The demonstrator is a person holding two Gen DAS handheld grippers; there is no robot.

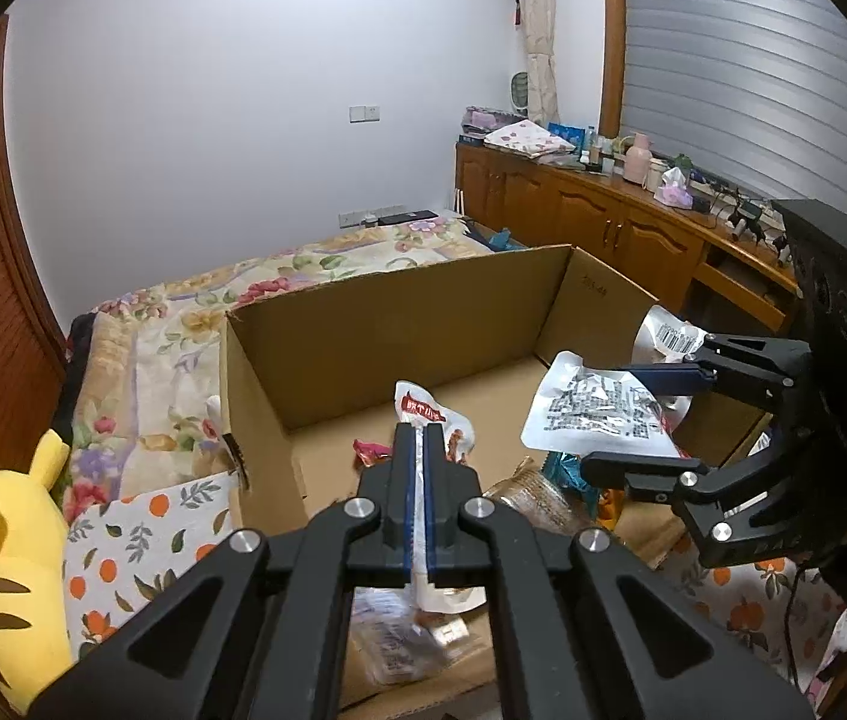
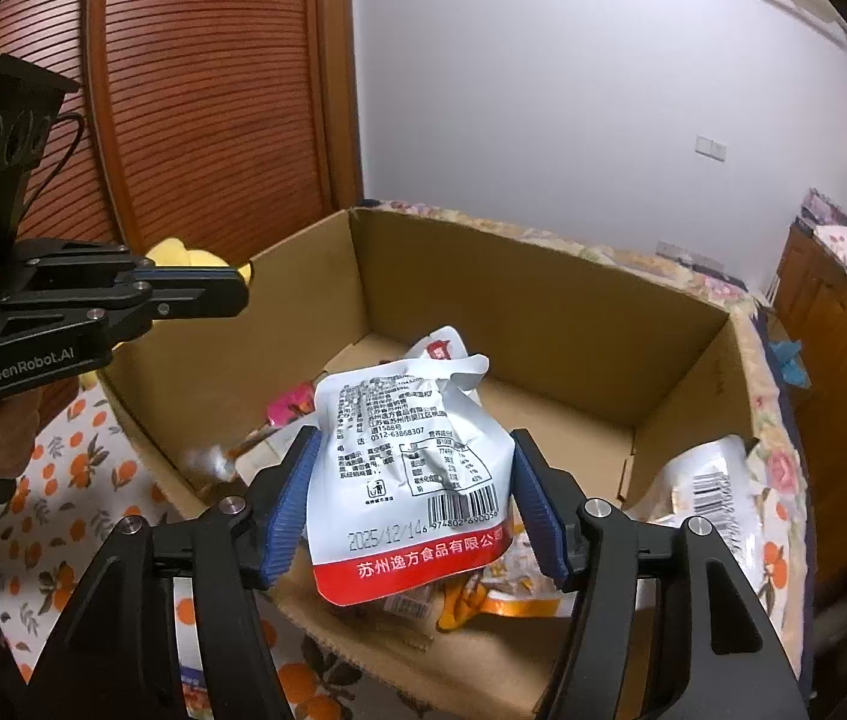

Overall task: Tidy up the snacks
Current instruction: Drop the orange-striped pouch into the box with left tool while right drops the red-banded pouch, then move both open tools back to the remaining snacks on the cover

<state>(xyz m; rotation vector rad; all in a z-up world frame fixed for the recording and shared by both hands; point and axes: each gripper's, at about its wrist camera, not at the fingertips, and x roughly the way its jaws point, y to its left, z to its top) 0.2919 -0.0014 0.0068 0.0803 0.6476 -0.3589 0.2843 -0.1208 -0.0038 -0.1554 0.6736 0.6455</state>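
An open cardboard box (image 1: 399, 312) (image 2: 543, 300) stands on a bed and holds several snack packs. My left gripper (image 1: 420, 438) is shut on a white snack pouch with a red label (image 1: 423, 411), held above the box's near part. My right gripper (image 2: 417, 480) is open, its blue pads either side of a silver-white pouch with a red bottom band and barcode (image 2: 411, 468); whether the pads touch it is unclear. That pouch (image 1: 597, 414) shows in the left wrist view between the right gripper's fingers (image 1: 645, 414). The left gripper (image 2: 195, 294) shows at the left of the right wrist view.
A yellow plush toy (image 1: 9, 546) lies left of the box on an orange-print cloth (image 1: 129, 546). A floral quilt (image 1: 231, 294) covers the bed behind. Another silver pouch (image 2: 705, 480) leans at the box's right wall. A wooden cabinet (image 1: 603, 222) lines the right wall.
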